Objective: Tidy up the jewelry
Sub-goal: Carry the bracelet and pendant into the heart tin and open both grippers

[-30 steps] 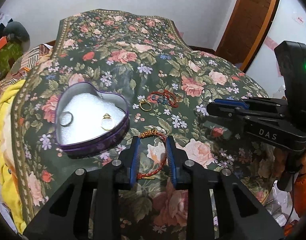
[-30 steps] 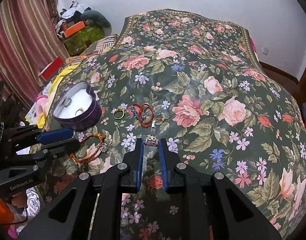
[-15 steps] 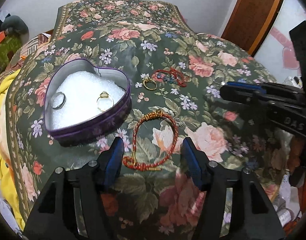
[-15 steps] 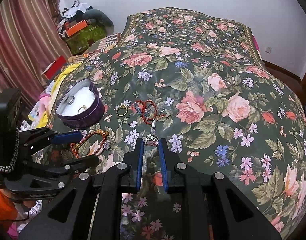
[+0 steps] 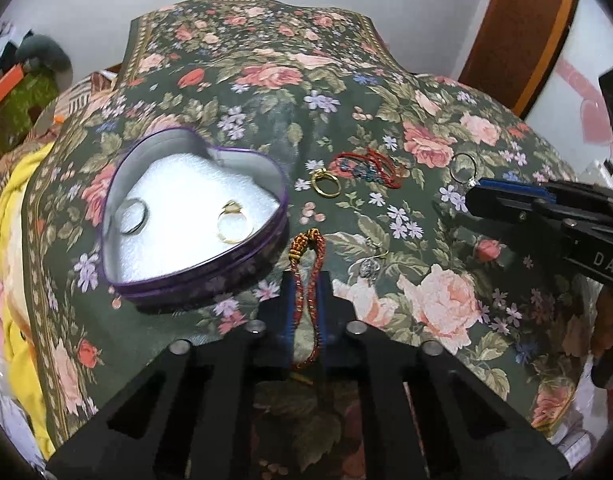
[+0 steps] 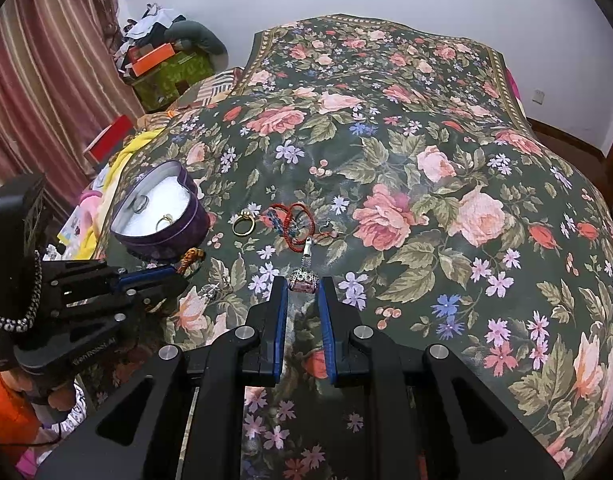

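Left gripper (image 5: 306,304) is pinching the red-and-gold braided bracelet (image 5: 306,280), jaws clamped on its two strands, just beside the near edge of the heart-shaped tin (image 5: 194,280) on the bed (image 5: 266,92). Right gripper (image 6: 302,304) is idling, jaws nearly together and empty, tips just beside a small silver pendant (image 6: 303,280). Two rings are lying inside the tin; a gold ring (image 5: 325,184) and a tangle of red cords (image 5: 366,166) are sitting beyond the tin. Doing it well probably means lifting straight up, clearing the tin's wall, then releasing low over the white padding so the loop isn't snagging the rim.
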`<state>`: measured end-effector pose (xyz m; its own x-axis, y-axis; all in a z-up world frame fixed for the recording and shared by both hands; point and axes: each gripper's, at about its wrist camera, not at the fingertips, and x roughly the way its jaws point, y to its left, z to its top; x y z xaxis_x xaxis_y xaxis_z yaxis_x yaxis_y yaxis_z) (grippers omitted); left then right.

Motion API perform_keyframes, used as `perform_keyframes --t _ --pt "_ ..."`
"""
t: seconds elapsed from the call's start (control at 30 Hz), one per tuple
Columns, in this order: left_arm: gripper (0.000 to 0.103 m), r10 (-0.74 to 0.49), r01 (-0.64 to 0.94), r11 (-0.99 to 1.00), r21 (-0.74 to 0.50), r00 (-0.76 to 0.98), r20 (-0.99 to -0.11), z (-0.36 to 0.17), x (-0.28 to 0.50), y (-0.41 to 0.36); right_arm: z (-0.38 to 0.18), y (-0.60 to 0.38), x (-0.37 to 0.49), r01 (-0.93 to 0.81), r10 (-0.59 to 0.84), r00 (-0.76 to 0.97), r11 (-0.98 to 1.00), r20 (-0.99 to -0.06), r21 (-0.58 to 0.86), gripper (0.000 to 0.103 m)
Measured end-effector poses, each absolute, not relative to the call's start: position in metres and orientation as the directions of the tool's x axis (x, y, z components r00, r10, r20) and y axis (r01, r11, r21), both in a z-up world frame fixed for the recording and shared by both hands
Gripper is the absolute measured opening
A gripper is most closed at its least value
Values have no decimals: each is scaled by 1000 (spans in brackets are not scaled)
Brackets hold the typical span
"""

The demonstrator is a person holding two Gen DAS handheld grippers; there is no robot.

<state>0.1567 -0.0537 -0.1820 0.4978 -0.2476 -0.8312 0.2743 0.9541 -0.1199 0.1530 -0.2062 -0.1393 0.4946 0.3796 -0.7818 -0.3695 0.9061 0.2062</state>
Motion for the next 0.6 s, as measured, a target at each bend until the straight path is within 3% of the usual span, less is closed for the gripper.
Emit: perform_keyframes --t 0.6 --pt "6 -250 193 967 -164 622 -742 -125 132 -3 -113 -155 158 -464 457 507 859 -731 215 14"
